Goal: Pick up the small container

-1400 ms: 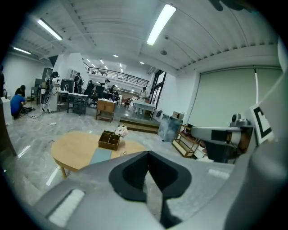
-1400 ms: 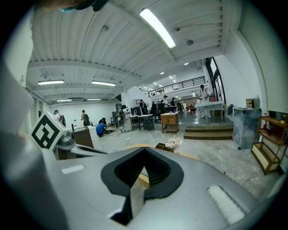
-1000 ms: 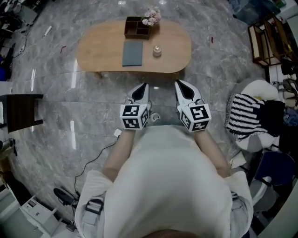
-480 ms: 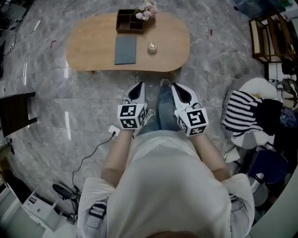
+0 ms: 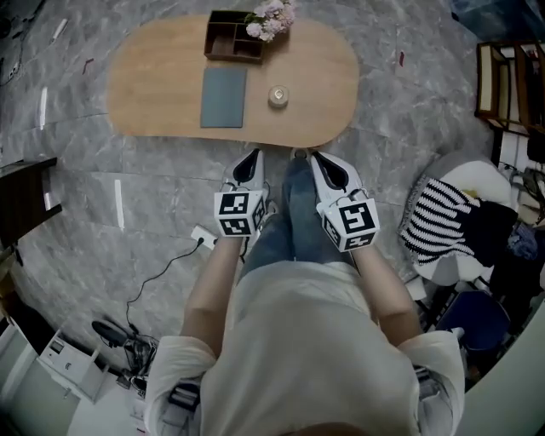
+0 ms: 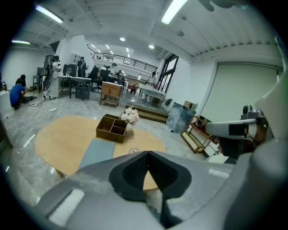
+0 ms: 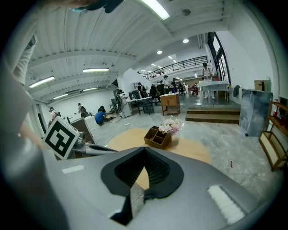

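Head view, listed outward from the person.

1. Left gripper [image 5: 252,163] and right gripper [image 5: 329,166]: held side by side at waist height above the person's legs, short of the table. The left gripper view and the right gripper view each show the jaws pressed together with nothing between them. Both tools are empty.

2. Table [image 5: 153,94]: low, oval, pale wood, on a grey marbled floor [image 5: 77,196]. Its near edge lies just ahead of the gripper tips.

3. Small container [image 5: 278,95]: the task's item. Short, round, seemingly clear glass with a pale filling. It stands upright on the table, right of centre, just beside the grey pad and apart from it. Contents too small to identify. Judged light, rigid, smooth-walled and breakable if knocked or dropped. Suggested hold: open the jaws first, bring them in level from the near side, and set the pads on opposite sides of the wall at mid-height with a moderate squeeze. A grip at the rim would likely slip.

4. Grey pad [image 5: 224,96]: flat rectangle, left of the container.

5. Wooden tray [image 5: 232,56]: compartmented, at the far edge of the table, with pink-white flowers [image 5: 268,19] at its right corner.
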Tool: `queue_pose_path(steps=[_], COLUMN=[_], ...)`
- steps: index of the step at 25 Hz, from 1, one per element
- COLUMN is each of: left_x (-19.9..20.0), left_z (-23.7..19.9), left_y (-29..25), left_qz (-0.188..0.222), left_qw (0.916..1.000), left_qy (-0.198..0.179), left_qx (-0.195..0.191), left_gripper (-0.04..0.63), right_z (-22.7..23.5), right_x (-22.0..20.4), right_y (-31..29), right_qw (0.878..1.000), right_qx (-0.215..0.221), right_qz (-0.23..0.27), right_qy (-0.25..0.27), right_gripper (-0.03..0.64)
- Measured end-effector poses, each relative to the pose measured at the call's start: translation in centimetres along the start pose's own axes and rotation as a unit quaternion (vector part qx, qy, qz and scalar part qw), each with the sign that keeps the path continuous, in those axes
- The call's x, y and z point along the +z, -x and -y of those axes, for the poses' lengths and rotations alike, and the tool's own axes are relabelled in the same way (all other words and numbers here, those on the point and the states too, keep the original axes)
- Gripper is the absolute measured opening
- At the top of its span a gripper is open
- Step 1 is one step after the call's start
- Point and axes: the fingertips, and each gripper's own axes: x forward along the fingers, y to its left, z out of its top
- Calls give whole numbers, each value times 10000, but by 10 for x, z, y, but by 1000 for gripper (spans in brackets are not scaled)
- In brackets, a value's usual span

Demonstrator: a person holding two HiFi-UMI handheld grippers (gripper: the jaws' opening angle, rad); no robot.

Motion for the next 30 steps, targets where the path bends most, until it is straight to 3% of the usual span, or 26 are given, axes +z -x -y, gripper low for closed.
queue_pose_path(steps=[5, 11, 16, 22, 30], left_x=[-11, -29, -50, -76, -98], left_z=[-15, -36, -48, -64, -84], left_y=[-61, -134, -194, -258, -327], left_qz=[-159, -342, -499, -706, -749], left_qw=[9999, 9992, 9985, 9964, 9937], left_qy=[-18, -115, -217, -463, -801], left_qx=[-33, 199, -19, 7, 211], left_gripper=[2, 3, 141, 314, 380], right_z=[38, 74, 95, 113, 145], right_x=[-17, -42, -63, -89, -118], right_y=[-43, -86, -120, -153, -183], right_qw=[9998, 9991, 9983, 9969, 9954], right_qx=[38, 196, 267, 375, 344], right_qz=[-188, -373, -487, -601, -720], right_qy=[-24, -69, -198, -351, -529], right_gripper=[2, 2, 2, 2, 2])
